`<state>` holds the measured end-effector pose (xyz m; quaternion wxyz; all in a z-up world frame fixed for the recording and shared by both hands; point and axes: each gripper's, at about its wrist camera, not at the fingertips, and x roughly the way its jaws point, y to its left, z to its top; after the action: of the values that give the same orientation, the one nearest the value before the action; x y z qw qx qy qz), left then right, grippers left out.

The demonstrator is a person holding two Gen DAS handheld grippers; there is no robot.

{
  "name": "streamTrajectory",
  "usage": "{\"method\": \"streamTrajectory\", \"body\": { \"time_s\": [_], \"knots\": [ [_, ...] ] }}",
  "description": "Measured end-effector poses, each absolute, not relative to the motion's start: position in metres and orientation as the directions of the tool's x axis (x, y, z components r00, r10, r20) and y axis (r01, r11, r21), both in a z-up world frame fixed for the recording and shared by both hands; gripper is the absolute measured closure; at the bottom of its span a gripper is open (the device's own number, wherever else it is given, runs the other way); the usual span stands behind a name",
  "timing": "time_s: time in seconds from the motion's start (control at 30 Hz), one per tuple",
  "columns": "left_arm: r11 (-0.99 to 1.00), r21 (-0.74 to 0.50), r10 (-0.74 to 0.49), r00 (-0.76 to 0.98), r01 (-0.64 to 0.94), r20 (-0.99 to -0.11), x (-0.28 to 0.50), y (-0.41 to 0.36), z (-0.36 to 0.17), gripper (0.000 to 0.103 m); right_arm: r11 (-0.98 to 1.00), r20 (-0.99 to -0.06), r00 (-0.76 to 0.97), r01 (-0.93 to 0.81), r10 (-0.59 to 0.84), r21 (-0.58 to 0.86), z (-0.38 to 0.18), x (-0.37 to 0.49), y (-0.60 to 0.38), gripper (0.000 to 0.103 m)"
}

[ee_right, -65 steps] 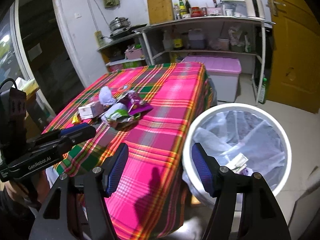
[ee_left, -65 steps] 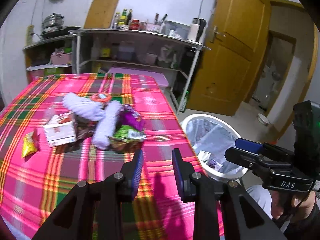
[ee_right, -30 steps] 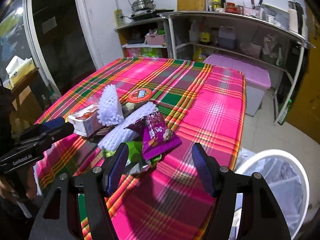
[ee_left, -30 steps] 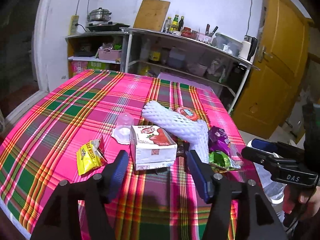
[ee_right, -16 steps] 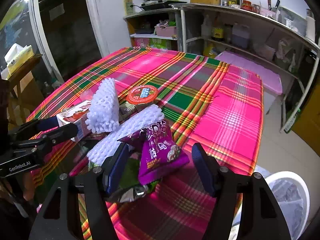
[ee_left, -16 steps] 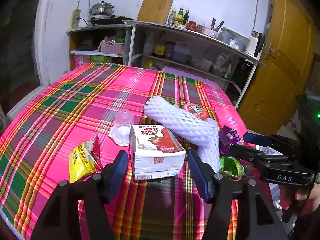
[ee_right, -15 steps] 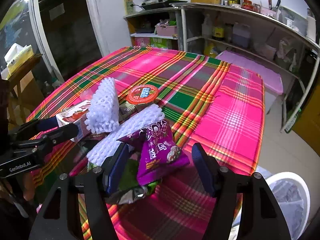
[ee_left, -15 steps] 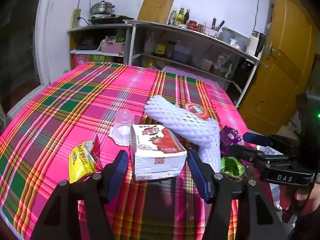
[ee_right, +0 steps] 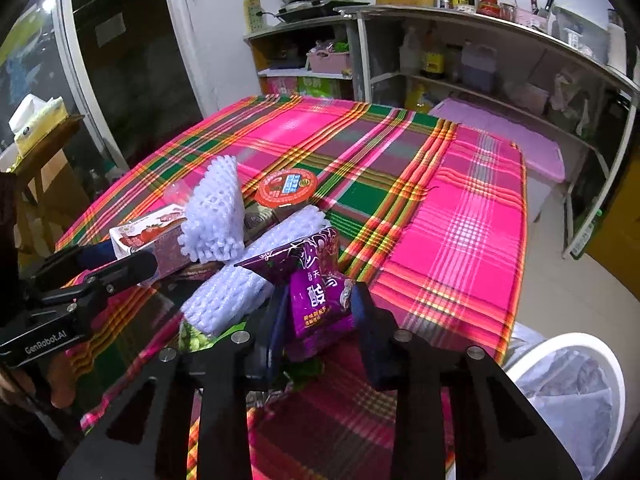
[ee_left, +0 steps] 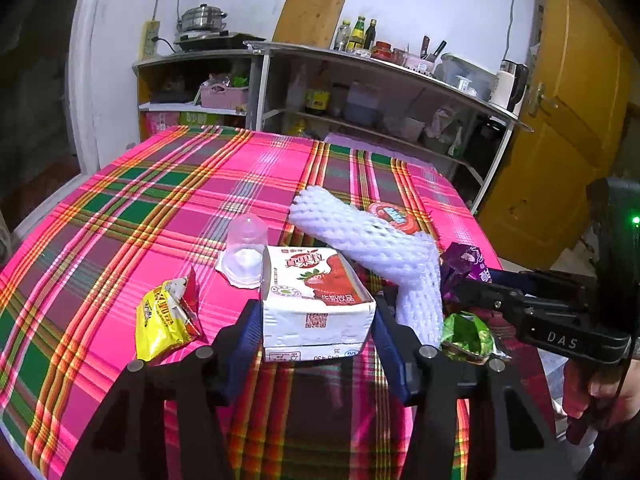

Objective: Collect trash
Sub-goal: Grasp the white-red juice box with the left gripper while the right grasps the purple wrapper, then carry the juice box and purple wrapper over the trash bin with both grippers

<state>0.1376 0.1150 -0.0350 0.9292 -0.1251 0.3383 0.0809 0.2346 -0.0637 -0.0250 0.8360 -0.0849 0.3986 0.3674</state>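
A white strawberry milk carton [ee_left: 316,300] lies on the plaid tablecloth [ee_left: 160,208]. My left gripper [ee_left: 316,336] straddles it, jaws closing, both pads against its sides. My right gripper [ee_right: 320,320] is closing on a purple snack packet [ee_right: 320,296], which crumples between the pads. Around them lie white foam fruit nets [ee_left: 372,244], a red round lid [ee_right: 286,186], a clear plastic cup [ee_left: 246,252], a yellow snack packet [ee_left: 164,316] and a green wrapper [ee_left: 466,336]. A white lined trash bin [ee_right: 568,392] stands off the table's right corner.
Metal shelves [ee_right: 480,40] with bottles and jars run along the back wall. A purple storage box [ee_right: 500,136] sits beyond the table's far edge. A yellow door [ee_left: 560,120] is at the right. A hand [ee_left: 600,396] holds the right gripper.
The left jaws have narrowed onto the carton's sides. The right gripper edged forward and its jaws closed in on the purple packet, which now stands bunched between them.
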Motion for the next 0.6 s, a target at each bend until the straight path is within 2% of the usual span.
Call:
{"method": "streamTrajectory", "body": {
  "time_s": [0.6],
  "knots": [
    [0.968,-0.190,0.030,0.826,-0.165,-0.563,0.088,0.090,0.006,0.049,0.784,-0.672,0.495,-0.582,0.552,0.216,0.006,0.175,-0.132,0.071]
  ]
}}
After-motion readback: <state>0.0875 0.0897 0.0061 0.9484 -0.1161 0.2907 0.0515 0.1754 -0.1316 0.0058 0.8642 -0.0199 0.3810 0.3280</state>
